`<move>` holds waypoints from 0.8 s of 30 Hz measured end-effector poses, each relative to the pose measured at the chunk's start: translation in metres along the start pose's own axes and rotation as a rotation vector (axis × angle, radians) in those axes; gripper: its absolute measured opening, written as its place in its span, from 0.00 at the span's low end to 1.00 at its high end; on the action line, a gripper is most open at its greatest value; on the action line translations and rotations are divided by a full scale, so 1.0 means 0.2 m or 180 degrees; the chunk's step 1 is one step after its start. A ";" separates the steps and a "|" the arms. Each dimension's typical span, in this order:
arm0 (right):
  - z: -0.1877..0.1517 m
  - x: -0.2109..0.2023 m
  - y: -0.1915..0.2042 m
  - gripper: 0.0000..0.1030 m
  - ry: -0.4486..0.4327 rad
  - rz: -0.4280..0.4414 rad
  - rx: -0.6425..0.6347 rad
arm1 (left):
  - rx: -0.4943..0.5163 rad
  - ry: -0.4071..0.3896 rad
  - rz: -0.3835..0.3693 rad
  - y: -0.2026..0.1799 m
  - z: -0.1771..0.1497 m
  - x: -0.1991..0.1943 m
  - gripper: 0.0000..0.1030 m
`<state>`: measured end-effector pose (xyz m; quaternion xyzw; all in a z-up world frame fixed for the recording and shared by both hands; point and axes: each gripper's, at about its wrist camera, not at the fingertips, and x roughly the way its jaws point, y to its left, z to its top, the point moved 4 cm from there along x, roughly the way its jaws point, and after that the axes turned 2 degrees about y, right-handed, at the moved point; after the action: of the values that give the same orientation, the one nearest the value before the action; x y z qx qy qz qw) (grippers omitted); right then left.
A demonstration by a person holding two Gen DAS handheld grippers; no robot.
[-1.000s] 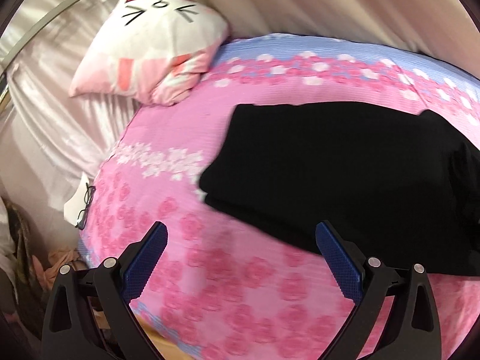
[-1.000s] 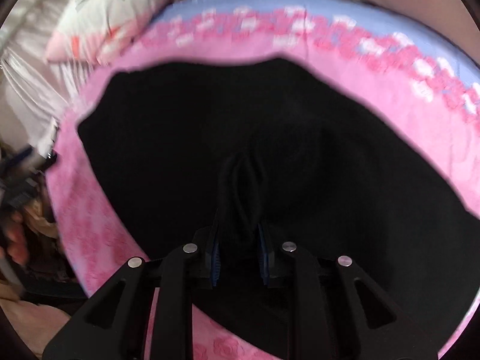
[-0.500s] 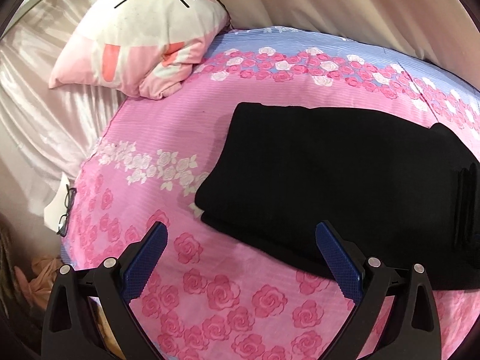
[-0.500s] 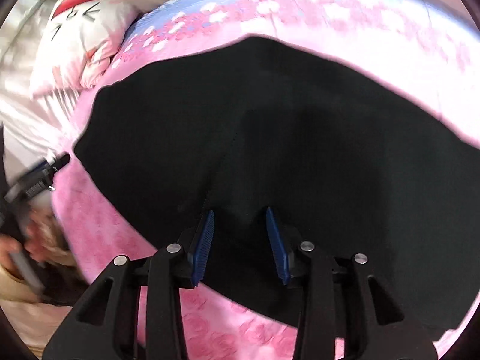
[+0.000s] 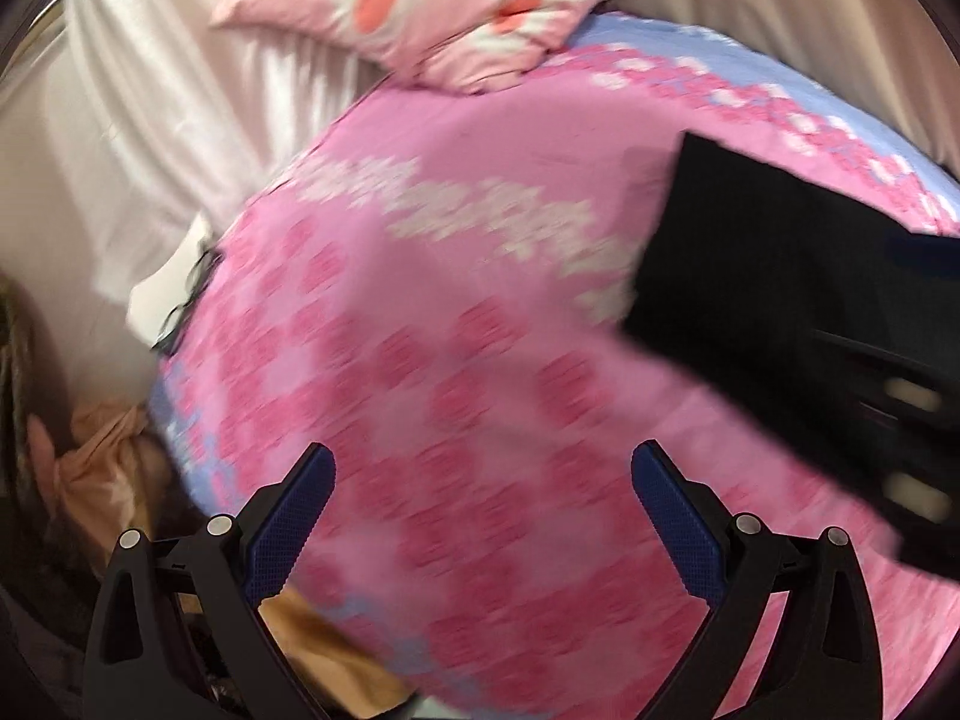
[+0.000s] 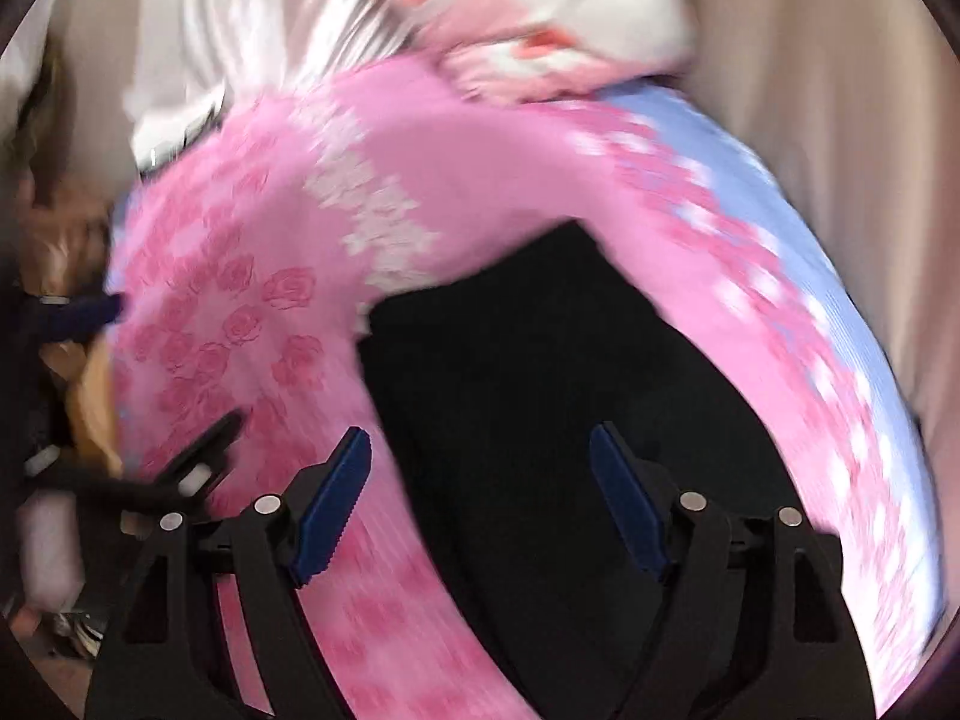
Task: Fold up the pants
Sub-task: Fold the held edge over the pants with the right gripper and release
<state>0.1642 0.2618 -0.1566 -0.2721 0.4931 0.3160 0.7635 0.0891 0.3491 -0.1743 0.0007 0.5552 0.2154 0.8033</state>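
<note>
The right tool [image 6: 480, 498] has just been spreading its jaws and now stands released above the black pants [image 6: 540, 396], nothing between them. The left tool [image 5: 483, 516], also released, hovers beside the pants over the floral bedspread [image 5: 456, 192]. The pants lie folded short of the pillow [image 5: 432, 6], so the fold looks about finished.

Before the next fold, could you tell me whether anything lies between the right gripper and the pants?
Nothing visible does. The right gripper hangs over the black pants with its jaws open and nothing between them; they have just been opening. Only pink bedspread surrounds the pants.
</note>
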 end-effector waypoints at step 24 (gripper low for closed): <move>-0.70 -0.56 -0.94 0.12 -0.1000 0.1336 0.3269 | 0.1375 -0.0667 -0.1178 -0.68 0.25 -0.34 0.95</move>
<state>0.1885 0.0127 -0.0846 0.2874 0.5074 0.2174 0.7827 0.1608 0.2145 -0.1273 0.0926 0.4930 -0.0590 0.8631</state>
